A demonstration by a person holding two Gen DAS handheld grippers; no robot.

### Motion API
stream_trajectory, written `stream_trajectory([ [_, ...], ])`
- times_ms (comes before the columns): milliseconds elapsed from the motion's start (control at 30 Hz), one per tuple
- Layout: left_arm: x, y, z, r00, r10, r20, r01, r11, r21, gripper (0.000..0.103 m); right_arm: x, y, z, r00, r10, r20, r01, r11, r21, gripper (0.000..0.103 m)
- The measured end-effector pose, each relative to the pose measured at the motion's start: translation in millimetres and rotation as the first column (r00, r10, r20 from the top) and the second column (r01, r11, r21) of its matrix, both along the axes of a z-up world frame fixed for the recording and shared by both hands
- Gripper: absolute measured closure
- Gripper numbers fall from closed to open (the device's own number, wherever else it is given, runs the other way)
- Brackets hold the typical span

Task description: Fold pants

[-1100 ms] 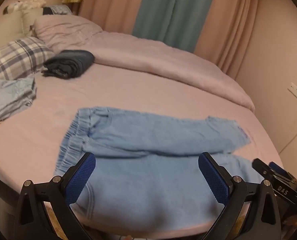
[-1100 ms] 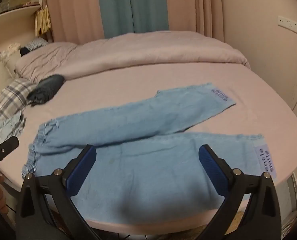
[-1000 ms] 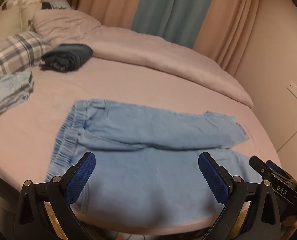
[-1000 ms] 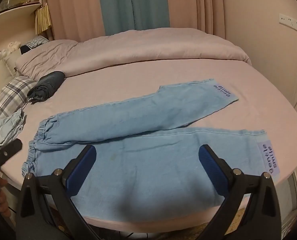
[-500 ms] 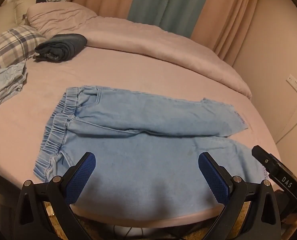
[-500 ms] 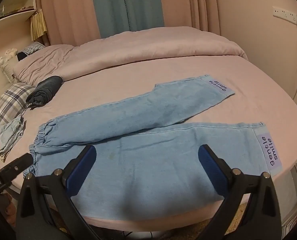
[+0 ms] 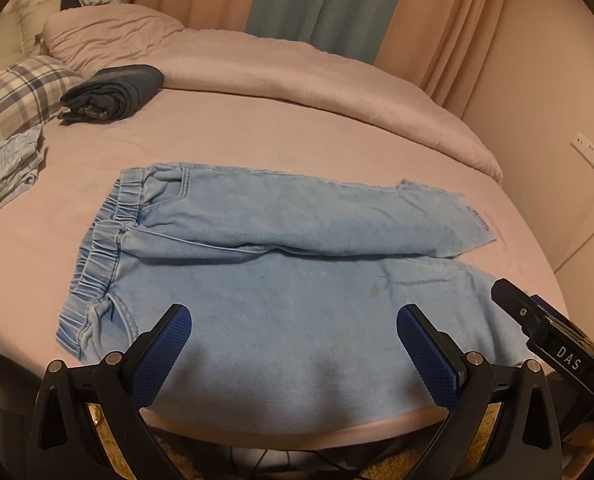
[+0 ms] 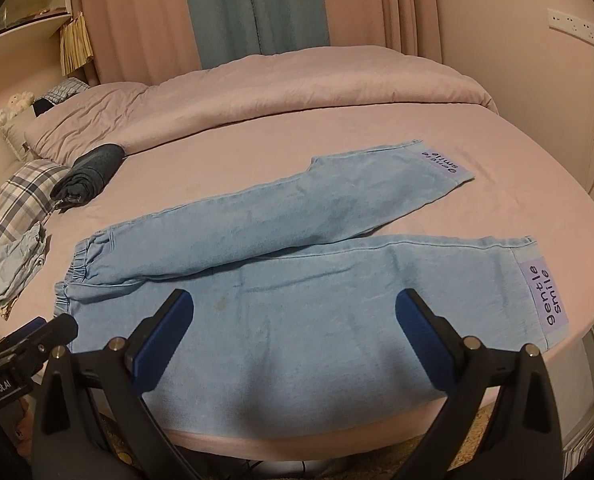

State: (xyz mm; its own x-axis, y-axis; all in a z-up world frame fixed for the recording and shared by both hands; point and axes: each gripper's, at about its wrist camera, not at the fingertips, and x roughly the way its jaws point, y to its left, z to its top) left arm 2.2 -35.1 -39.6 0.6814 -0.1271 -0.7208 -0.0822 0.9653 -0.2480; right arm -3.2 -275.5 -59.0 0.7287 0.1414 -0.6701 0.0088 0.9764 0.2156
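Note:
Light blue denim pants (image 7: 281, 280) (image 8: 297, 288) lie flat on the pink bed, elastic waistband (image 7: 101, 248) to the left, both legs stretched right. Purple "gentle smile" labels (image 8: 547, 300) mark the hems. The far leg angles away from the near one. My left gripper (image 7: 295, 354) hangs open above the near leg close to the bed's front edge, nothing between its blue pads. My right gripper (image 8: 295, 338) is open too, over the near leg's middle. The right gripper's body (image 7: 553, 344) shows at the right edge of the left wrist view.
A folded dark garment (image 7: 113, 94) and a plaid pillow (image 7: 17, 94) sit at the far left. Crumpled light blue clothing (image 7: 5, 168) lies left of the waistband. A bunched pink duvet (image 8: 297, 84) runs along the back. Walls with sockets (image 8: 573, 26) stand right.
Both grippers have drawn back and risen slightly, so more of the pants shows in each view. The pants have not moved. Both jaws stay wide apart.

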Motion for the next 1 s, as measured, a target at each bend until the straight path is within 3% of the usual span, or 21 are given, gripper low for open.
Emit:
stream_trajectory([
  [400,0.5,-1.1,-3.7,1.0,0.017,-0.012,-0.017,0.999,0.031,0.001,1.3,4.4,-5.5,1.0,0.01,-0.013,-0.01,1.0,0.022,0.002],
  [1000,-0.1,4.0,-6.3,0.999,0.031,-0.028,-0.031,0.999,0.016,0.001,1.8,7.3,-6.4,1.0,0.012,-0.019,-0.011,1.0,0.022,0.003],
])
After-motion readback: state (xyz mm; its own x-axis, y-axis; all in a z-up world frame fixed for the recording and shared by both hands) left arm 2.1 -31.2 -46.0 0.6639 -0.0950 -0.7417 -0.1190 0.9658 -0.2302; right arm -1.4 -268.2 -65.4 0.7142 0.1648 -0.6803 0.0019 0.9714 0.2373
